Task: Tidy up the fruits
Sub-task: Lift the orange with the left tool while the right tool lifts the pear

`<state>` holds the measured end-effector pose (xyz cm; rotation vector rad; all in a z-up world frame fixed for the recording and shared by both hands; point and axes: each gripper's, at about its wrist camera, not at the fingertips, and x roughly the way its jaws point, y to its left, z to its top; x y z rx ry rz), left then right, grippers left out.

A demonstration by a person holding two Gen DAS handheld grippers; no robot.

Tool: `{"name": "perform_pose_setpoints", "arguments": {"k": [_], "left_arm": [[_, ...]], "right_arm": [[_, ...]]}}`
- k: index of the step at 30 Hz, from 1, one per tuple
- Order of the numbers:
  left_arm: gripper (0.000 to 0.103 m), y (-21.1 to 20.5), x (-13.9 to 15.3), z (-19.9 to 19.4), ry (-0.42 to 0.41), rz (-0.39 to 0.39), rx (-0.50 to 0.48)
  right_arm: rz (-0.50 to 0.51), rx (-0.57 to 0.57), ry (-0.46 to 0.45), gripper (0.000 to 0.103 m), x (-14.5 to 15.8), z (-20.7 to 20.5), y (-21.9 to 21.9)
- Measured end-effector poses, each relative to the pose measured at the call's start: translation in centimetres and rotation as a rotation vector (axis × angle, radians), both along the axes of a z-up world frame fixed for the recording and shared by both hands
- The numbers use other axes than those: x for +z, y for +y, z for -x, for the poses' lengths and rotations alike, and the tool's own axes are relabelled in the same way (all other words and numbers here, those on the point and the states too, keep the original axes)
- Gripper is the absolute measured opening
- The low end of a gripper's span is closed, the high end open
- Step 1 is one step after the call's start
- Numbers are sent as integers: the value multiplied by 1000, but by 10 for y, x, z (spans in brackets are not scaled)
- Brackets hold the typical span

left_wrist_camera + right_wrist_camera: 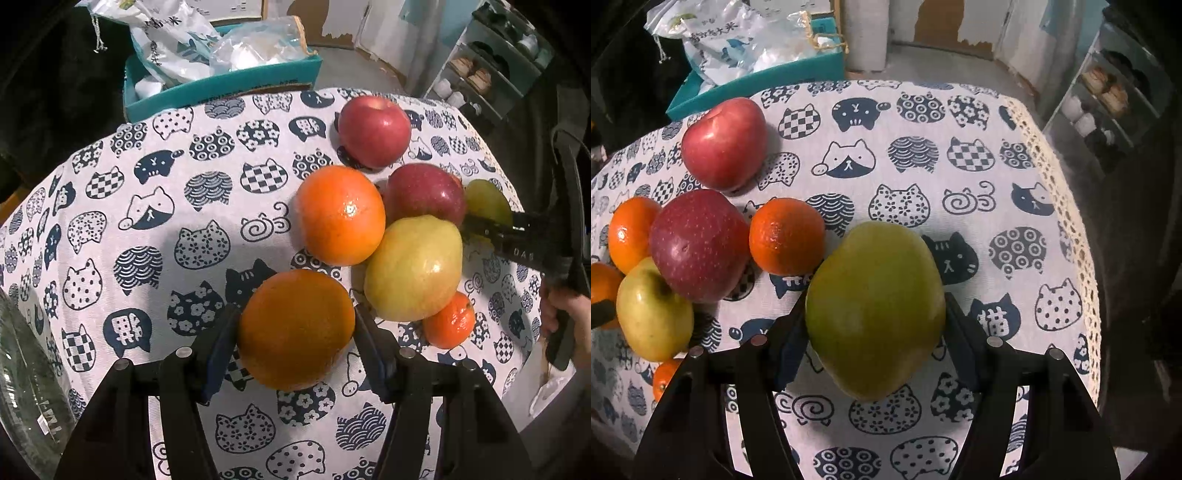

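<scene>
**Both grippers closed on fruit over the cat-print table**

The table (pixel 155 206) carries everything, draped in a white cloth (pixel 960 155) printed with dark blue cats and trimmed in lace along its right edge. Beyond the far edge sits a teal box (pixel 221 85) stuffed with plastic bags (pixel 173 40). A clear plastic item (too blurred to name) shows at the near left corner.

The left gripper (pixel 295 328) has its jaws pressed against both sides of a large orange (pixel 295 328), held over the middle of the table toward the near edge. The right gripper (pixel 875 321) clamps a green pear (pixel 875 306) the same way, both pads on its flanks, toward the right side of the table.

The rest of the fruit bunches in a cluster between the two grippers. A red apple (pixel 724 142) sits nearest the far edge, slightly apart. A darker apple (pixel 700 245) lies behind a yellow pear (pixel 413 267), the two touching. A second orange (pixel 340 214) rests against the left side of that pear. A tangerine (pixel 786 234) lies just beside the darker apple, and a smaller one (pixel 448 319) tucks under the yellow pear's near side.

A hand (pixel 565 314) grips the right gripper's handle at the table's right edge.
</scene>
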<state>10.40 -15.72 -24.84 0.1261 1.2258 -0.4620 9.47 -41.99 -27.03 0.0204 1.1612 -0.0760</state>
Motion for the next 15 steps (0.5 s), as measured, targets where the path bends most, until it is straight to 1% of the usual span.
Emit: {"name": "perform_pose_setpoints", "arguments": {"k": [4,7,15], "left_arm": [[63,3,9,1,-15,10,12],[63,5,19,4,-38,23,23],[63,15,71,17,-143,72,37]], "right_arm": [[28,-19,-64,66,14,10,2],[18,-34,-109,66,30,16,2],[-7,-18,-214,66,83,31,20]]}}
